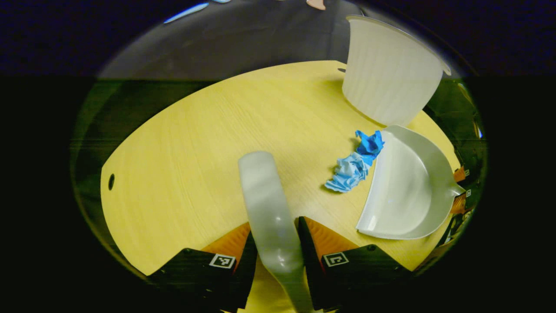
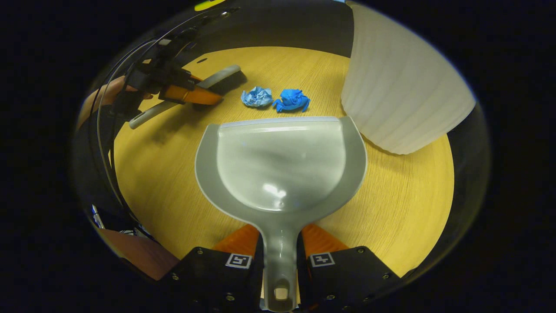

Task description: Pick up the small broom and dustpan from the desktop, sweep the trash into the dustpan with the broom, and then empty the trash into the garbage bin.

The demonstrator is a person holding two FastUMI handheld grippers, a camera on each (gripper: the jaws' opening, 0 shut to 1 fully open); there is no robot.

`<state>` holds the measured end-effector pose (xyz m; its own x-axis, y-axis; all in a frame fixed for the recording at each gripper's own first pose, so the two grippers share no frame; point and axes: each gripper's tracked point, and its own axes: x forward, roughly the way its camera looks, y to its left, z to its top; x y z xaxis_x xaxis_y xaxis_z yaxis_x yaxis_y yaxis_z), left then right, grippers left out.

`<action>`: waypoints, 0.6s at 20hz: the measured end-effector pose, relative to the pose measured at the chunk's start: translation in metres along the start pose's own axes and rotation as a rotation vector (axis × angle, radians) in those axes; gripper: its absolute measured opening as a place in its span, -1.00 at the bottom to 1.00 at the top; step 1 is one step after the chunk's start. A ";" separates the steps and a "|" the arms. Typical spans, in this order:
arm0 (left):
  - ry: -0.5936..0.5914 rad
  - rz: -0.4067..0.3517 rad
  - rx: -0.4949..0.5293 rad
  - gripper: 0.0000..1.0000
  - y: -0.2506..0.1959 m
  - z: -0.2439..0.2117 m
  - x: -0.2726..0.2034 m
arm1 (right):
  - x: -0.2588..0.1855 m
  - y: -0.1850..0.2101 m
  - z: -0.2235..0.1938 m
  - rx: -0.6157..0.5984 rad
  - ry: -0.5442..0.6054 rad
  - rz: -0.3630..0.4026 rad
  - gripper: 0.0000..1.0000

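With our left gripper (image 1: 274, 243) clenched on the broom (image 1: 267, 208) and right gripper (image 2: 280, 261) on the dustpan (image 2: 280, 165), we keep its lip flat on the worktop (image 2: 391, 195) and sweep both paper wads (image 2: 276, 99) inward.

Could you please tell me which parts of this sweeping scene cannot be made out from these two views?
- Broom bristles: left gripper view looks along its back; in the right gripper view the left gripper covers them.
- Garbage bin interior: both views show its outer wall.
- Dustpan handle end: cut off at the right gripper view's bottom edge, between the right gripper fingers.
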<state>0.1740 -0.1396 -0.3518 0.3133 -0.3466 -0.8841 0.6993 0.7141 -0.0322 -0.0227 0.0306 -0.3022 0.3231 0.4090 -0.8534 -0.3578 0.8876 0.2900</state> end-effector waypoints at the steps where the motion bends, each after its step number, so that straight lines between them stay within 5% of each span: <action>1: -0.003 -0.017 0.019 0.22 -0.005 0.005 0.003 | -0.001 -0.002 0.001 -0.015 0.001 0.003 -0.32; 12: -0.028 -0.217 0.262 0.22 -0.044 0.045 0.003 | -0.009 0.010 0.003 -0.073 0.021 0.036 -0.32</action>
<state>0.1731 -0.1999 -0.3316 0.1543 -0.4924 -0.8566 0.8917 0.4427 -0.0939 -0.0268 0.0366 -0.2901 0.2902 0.4352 -0.8523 -0.4317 0.8544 0.2893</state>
